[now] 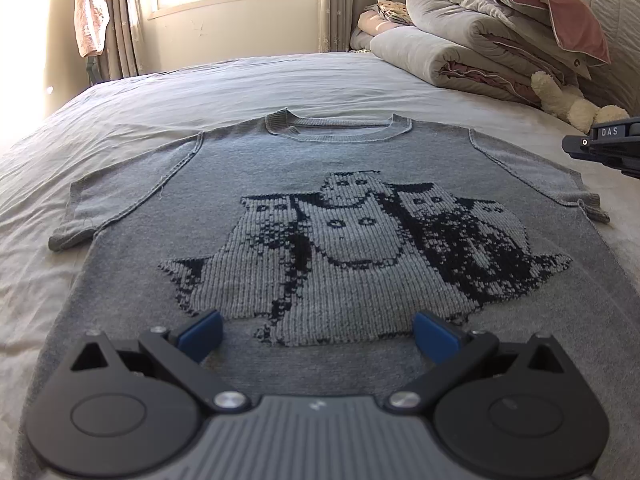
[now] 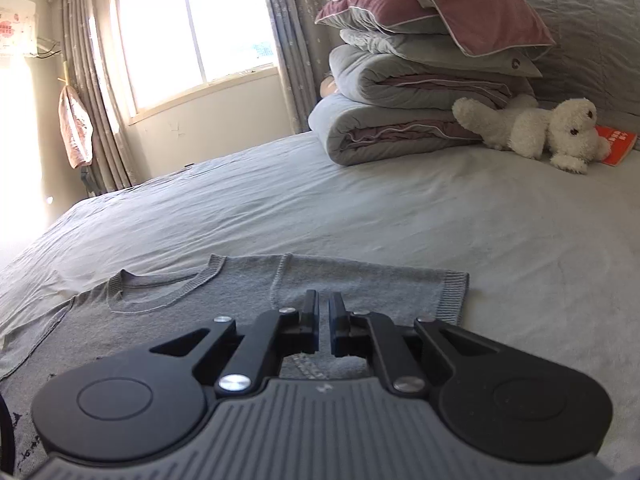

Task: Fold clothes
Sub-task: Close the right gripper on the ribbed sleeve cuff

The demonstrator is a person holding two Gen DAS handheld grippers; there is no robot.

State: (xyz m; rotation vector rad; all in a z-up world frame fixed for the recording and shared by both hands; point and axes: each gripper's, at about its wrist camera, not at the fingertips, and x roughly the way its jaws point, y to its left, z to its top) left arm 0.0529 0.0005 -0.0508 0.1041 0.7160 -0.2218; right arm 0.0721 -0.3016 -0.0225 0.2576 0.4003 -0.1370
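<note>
Both hand-held grippers are seen over a grey knitted sweater [image 1: 280,184] that is spread flat, inside out by the look of its raised seams, on a grey bedsheet [image 1: 240,80]. Left gripper [image 1: 318,330] is held low above the sweater's hem end with its blue-padded fingers [image 1: 200,332] spread wide — nothing is caught between them, and the dark cat pattern [image 1: 360,248] knitted into the chest is framed in the gap. Right gripper [image 2: 323,320] is pressed together, its two pads nearly meeting, and it is held just above the sweater's right sleeve [image 2: 372,284]; no cloth appears to be pinched, though the fingertips partly hide the fabric below them, so this cannot be told for certain. In the left wrist view the right gripper's dark body is seen at the frame's right edge, beyond the sleeve cuff.

The ribbed neckline [image 1: 338,126] is turned away from both grippers, toward the window [image 2: 192,28]. Beyond the sweater's right shoulder a stack of folded grey and mauve duvets [image 2: 420,112] is topped by a mauve pillow [image 2: 432,4] — a white plush dog [image 2: 536,128] lies against it, with an orange book [image 2: 618,140] just behind the toy.
</note>
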